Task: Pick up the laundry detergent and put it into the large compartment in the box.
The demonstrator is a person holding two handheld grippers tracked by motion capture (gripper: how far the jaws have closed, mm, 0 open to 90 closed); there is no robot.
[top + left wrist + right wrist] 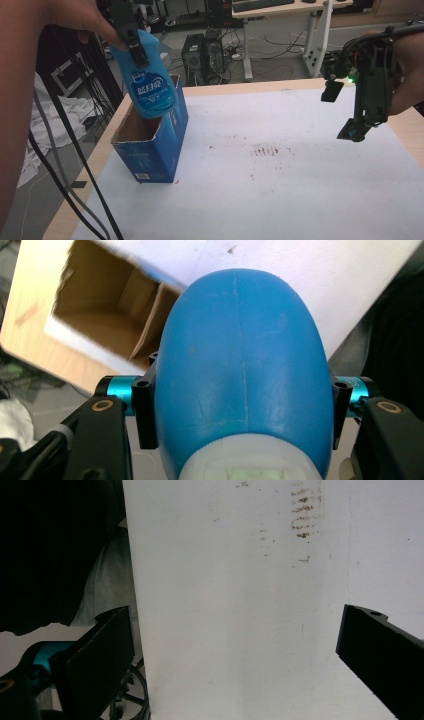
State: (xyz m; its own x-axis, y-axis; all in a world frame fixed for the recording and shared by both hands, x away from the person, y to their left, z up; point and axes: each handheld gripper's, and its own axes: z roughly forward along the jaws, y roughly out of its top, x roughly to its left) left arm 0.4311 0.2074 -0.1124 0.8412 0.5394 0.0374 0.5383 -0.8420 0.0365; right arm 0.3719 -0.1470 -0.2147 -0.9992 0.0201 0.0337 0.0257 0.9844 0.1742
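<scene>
My left gripper (134,42) is shut on a blue detergent bottle (150,85), gripping it near the neck, with the base tilted down. The bottle hangs over the open top of a blue cardboard box (155,145) that stands at the table's left edge. I cannot tell whether the base dips into the box. In the left gripper view the bottle (240,355) sits between the jaws of the left gripper (242,412), and the brown inside of the box (115,300) lies beyond it at upper left. My right gripper (342,111) hangs open above the table's right side, nothing between its jaws (235,650).
A white sheet (280,190) with brown smudges (265,150) covers the wooden table (90,170). Black cables (65,165) hang off the left edge. Computer towers (202,52) and a desk (280,10) stand on the floor behind the table.
</scene>
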